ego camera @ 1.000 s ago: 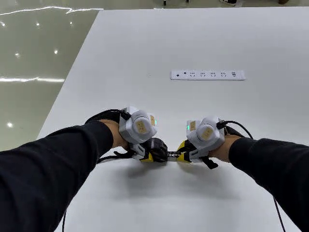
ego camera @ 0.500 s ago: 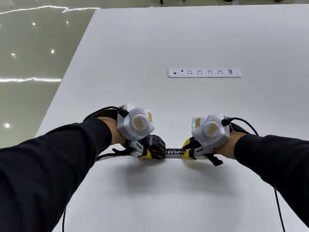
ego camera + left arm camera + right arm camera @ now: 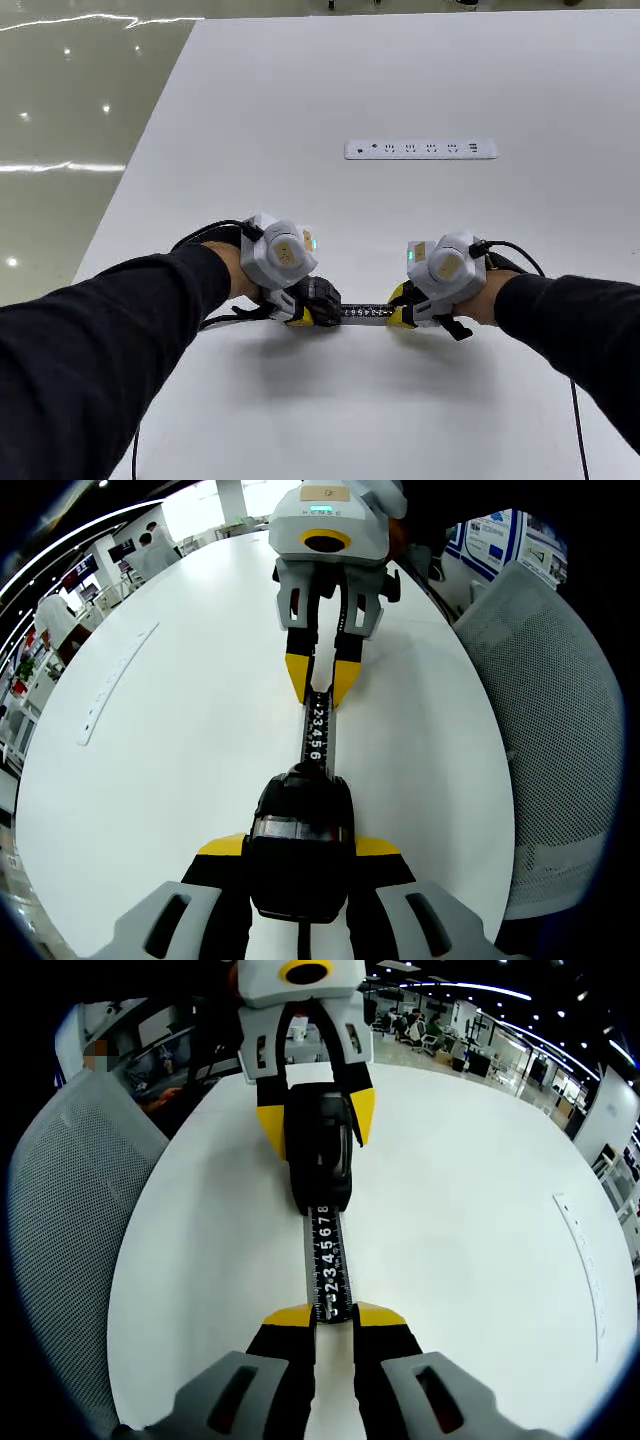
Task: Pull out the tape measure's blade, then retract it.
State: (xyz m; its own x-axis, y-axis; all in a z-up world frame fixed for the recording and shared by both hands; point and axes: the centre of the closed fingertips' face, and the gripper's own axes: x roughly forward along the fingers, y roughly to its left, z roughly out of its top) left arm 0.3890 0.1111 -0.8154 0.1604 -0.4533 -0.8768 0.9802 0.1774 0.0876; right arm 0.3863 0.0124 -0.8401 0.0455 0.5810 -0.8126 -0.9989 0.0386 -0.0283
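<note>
The left tool [image 3: 300,846] clamps the black tape measure case [image 3: 300,795]; the right tool [image 3: 335,1316] pinches the black numbered blade [image 3: 327,1245], which could slip and snap back.

White tabletop [image 3: 300,100]; power strip [image 3: 420,149] flat toward far side. Grey mesh chair [image 3: 540,680] beside tabletop. Glossy floor [image 3: 60,120] left.
</note>
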